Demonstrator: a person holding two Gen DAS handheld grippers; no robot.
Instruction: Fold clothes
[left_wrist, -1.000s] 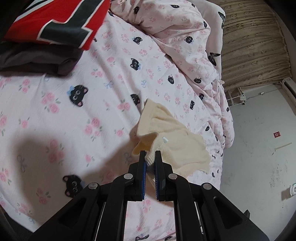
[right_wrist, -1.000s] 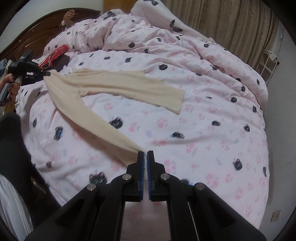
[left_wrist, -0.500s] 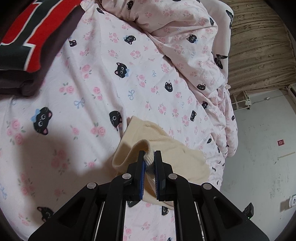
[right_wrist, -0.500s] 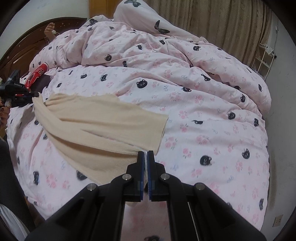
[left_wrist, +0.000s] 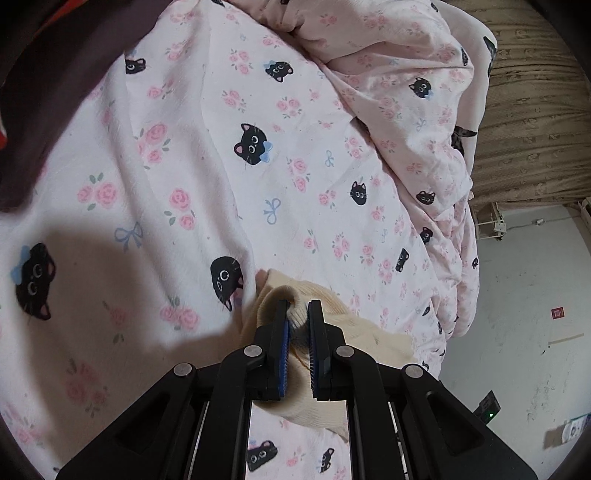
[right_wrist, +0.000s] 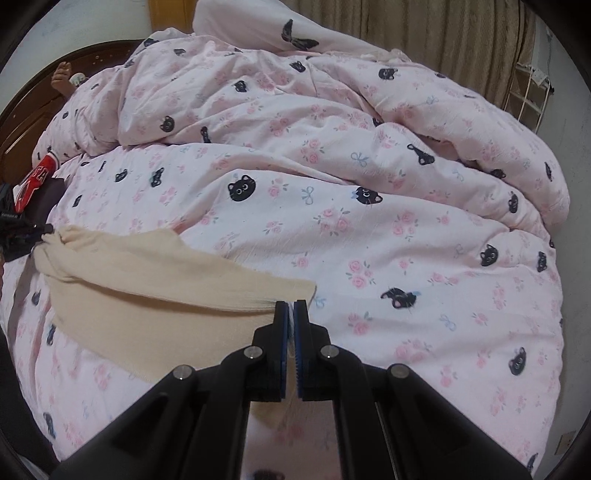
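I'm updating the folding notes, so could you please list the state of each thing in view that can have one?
Cream sweater: stretched between both grippers, partly doubled over, lying on the bed.
Left gripper: shut on the sweater's ribbed edge.
Right gripper: shut on the sweater's other end.
Pink duvet: bunched in a heap behind.
Red printed garment: folded, on the dark garment.

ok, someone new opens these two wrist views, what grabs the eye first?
The cream knit garment, stretched low across the bed between the two grippers: the right gripper pinches its near edge, the left gripper its ribbed edge, both with jaws shut on it. Next, the pink bedding with black cat faces filling both views, its duvet bunched at the far side. A red printed garment lies at the far left.
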